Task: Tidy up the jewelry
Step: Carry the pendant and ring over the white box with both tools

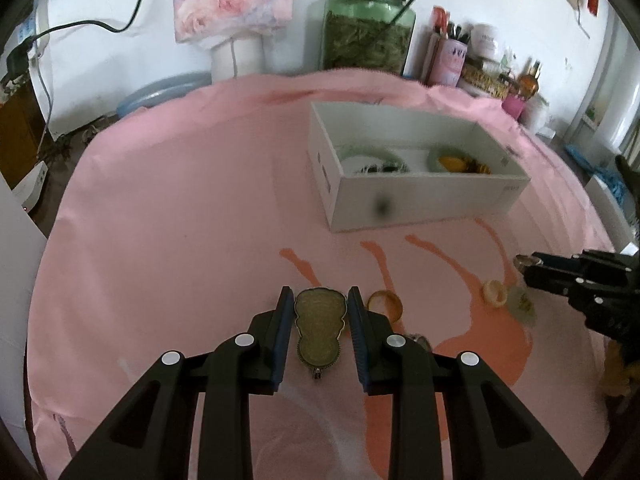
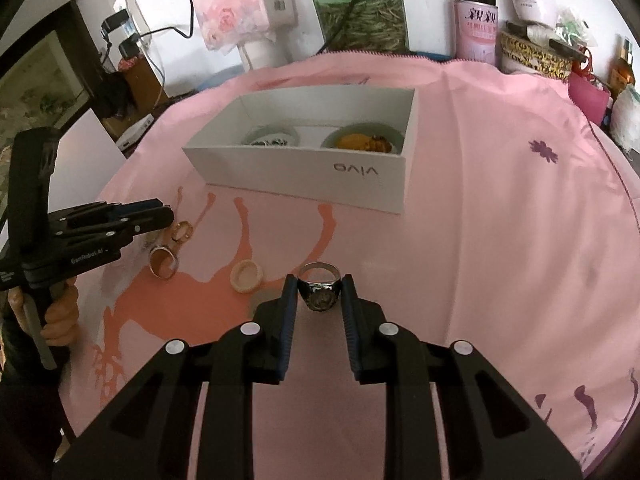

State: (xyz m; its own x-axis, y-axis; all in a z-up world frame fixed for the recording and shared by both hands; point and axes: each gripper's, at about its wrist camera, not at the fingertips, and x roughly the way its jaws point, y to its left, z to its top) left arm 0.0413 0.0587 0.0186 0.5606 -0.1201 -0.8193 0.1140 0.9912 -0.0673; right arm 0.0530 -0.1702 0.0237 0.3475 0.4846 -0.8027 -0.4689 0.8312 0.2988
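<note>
My left gripper (image 1: 320, 294) is shut on a brass gourd-shaped pendant (image 1: 319, 328), held just above the pink cloth (image 1: 180, 240). My right gripper (image 2: 319, 281) is shut on a silver signet ring (image 2: 321, 288); in the left wrist view it (image 1: 525, 263) is at the far right. A white box (image 2: 300, 184) (image 1: 420, 196) beyond both holds jade bangles (image 2: 362, 140) and other pieces. Loose on the cloth lie a gold ring (image 1: 384, 304), a cream ring (image 2: 247, 276) and a silver ring (image 2: 164, 262). In the right wrist view the left gripper (image 2: 166, 212) is at the left and hides the pendant.
Behind the cloth's far edge stand a green glass jar (image 2: 360, 12), a pink tin of pens (image 2: 476, 36), a floral pack (image 1: 232, 0) and cables. A person's hand (image 2: 60, 312) grips the left tool's handle. A pale jade piece (image 1: 522, 304) lies near the cream ring.
</note>
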